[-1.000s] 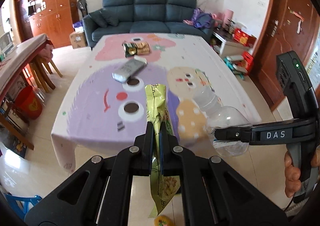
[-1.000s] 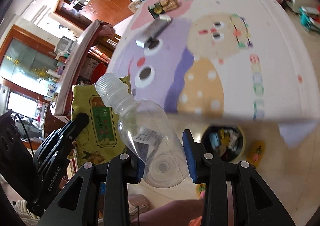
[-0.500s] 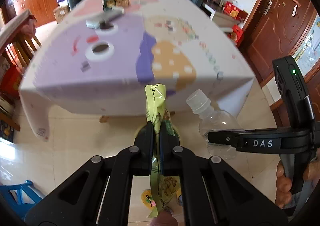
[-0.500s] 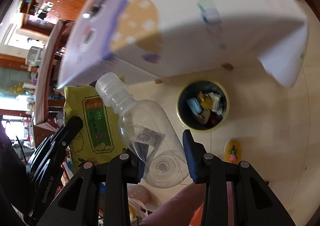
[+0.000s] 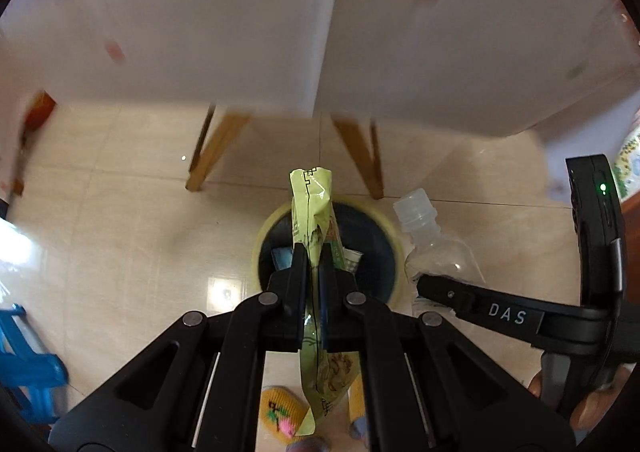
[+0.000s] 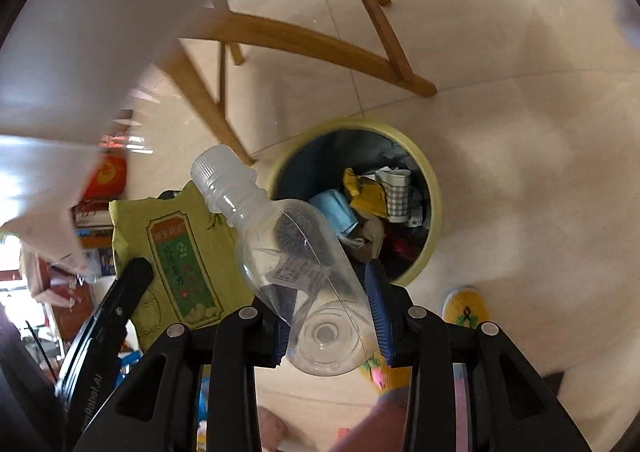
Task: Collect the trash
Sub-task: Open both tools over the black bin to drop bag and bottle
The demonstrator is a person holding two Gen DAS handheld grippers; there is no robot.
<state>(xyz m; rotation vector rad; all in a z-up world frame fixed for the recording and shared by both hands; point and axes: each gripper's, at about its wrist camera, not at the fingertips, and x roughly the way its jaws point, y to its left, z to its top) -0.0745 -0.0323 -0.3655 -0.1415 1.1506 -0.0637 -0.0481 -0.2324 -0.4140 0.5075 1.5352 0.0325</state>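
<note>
Your left gripper (image 5: 314, 252) is clamped flat on the green snack bag (image 5: 313, 212), jaws nearly touching w/ the bag edge-on between them. Bag's long axis runs along the fingers: top seam points fwd, past the tips, bottom end hangs back under the gripper body. Your right gripper (image 6: 332, 300) is closed on the clear plastic bottle (image 6: 296, 252), blue pads squeezing the base end. Bottle lies tilted, capped neck pointing fwd and to the left, base toward the camera; it looks empty.

Both items hang in the air over the floor, not on any surface. In the left view the bag sits directly above the round yellow-rimmed trash bin (image 5: 264, 230); in the right view the bin (image 6: 434, 208) is just ahead of the bottle, slightly right, already holding crumpled wrappers and a paper cup (image 6: 394, 192).

Around the bin: wooden table legs (image 5: 208, 150) just behind it, white tablecloth (image 5: 200, 12) hanging above, blurred. A yellow slipper (image 6: 466, 310) lies on the tiles near the bin. Blue plastic stool (image 5: 24, 352) at far left.
</note>
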